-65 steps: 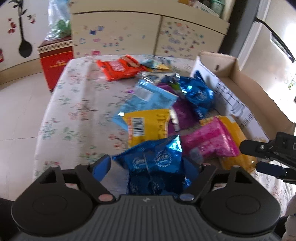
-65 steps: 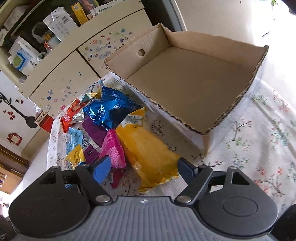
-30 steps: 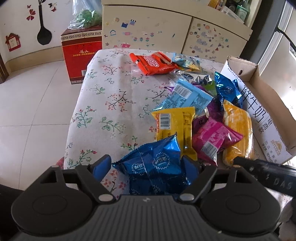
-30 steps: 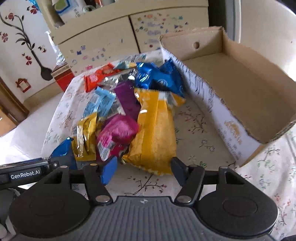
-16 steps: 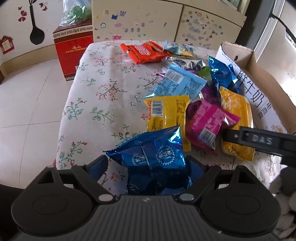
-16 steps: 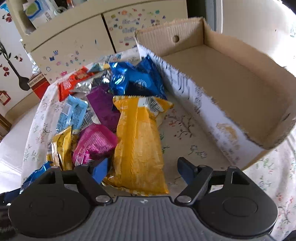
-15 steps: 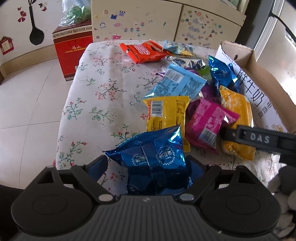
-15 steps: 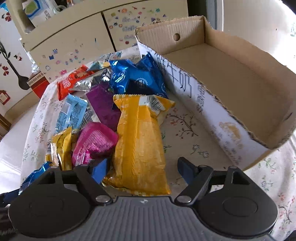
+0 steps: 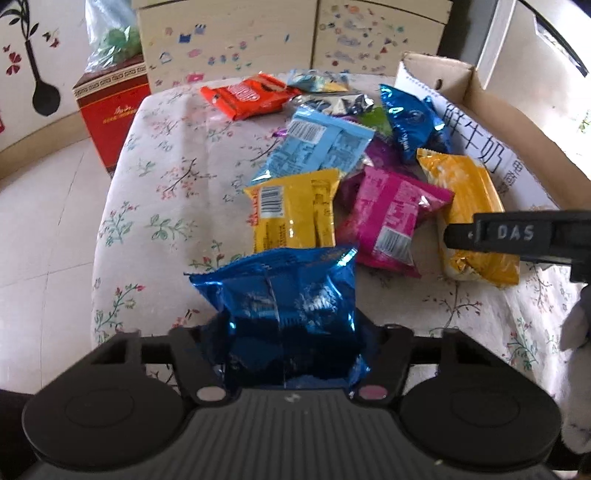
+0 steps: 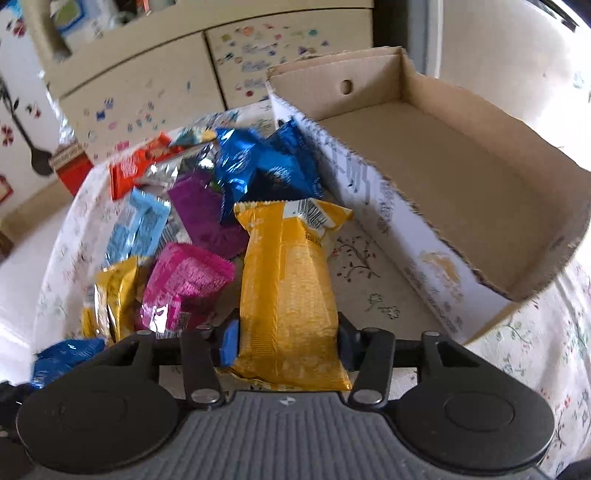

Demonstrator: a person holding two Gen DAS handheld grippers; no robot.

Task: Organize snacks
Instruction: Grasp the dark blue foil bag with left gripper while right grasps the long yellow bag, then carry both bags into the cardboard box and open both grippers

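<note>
My left gripper [image 9: 291,350] is shut on a shiny blue snack bag [image 9: 284,310] and holds it above the table's near edge. My right gripper [image 10: 288,347] has closed around the near end of a long orange snack pack [image 10: 288,288], which lies on the flowered tablecloth [image 10: 369,291]; it also shows in the left wrist view [image 9: 465,192], with the right gripper's finger [image 9: 517,236] across it. An empty cardboard box [image 10: 443,177] stands to the right of the snack pile.
Loose snacks lie on the table: yellow [image 9: 291,210], pink [image 9: 391,218], light blue [image 9: 321,144], purple [image 10: 203,214], dark blue [image 9: 410,118] and red [image 9: 243,94] packs. A red carton [image 9: 110,107] and a cabinet [image 9: 295,33] stand behind the table.
My right gripper has moved forward and closed its jaws around the orange pack's near end. My left gripper still holds the blue bag, slightly higher.
</note>
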